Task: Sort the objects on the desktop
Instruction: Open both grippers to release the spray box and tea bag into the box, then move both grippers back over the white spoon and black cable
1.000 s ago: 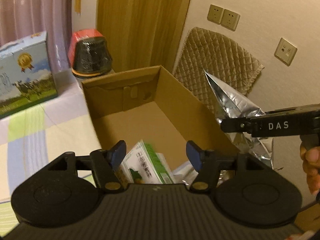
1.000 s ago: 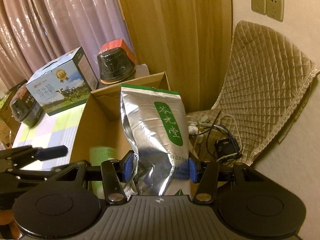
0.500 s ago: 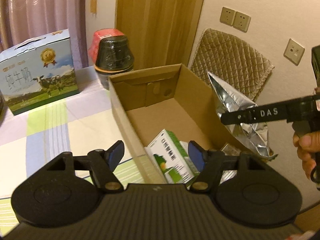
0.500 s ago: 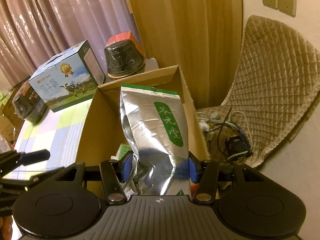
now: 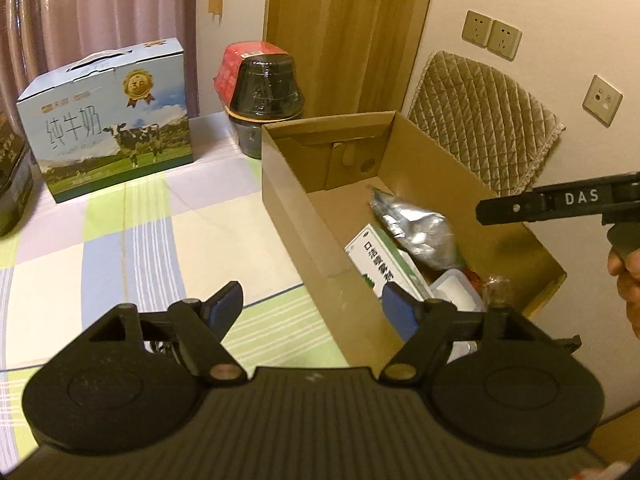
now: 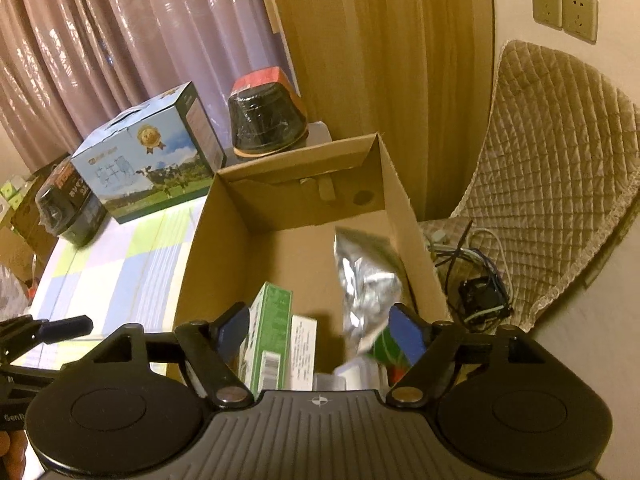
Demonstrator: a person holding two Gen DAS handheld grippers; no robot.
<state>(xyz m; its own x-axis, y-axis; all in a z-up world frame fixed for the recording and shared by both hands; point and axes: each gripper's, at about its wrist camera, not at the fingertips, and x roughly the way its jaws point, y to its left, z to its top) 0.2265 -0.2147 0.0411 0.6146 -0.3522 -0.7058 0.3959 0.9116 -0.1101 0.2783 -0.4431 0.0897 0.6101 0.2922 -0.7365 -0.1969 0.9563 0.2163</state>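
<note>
Both claws, left [image 5: 313, 305] and right [image 6: 320, 330], are opening and empty above the cardboard box [image 6: 208, 240], where the silver pouch [image 6: 366, 284] lies inside.

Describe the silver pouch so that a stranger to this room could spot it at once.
Find the open cardboard box on the checked tablecloth, near the wall with the quilted cushion. Inside it, against the wall-side panel, lies the silver pouch. It is the only crinkled, shiny foil thing there; beside it stands a flat green and white carton.
</note>
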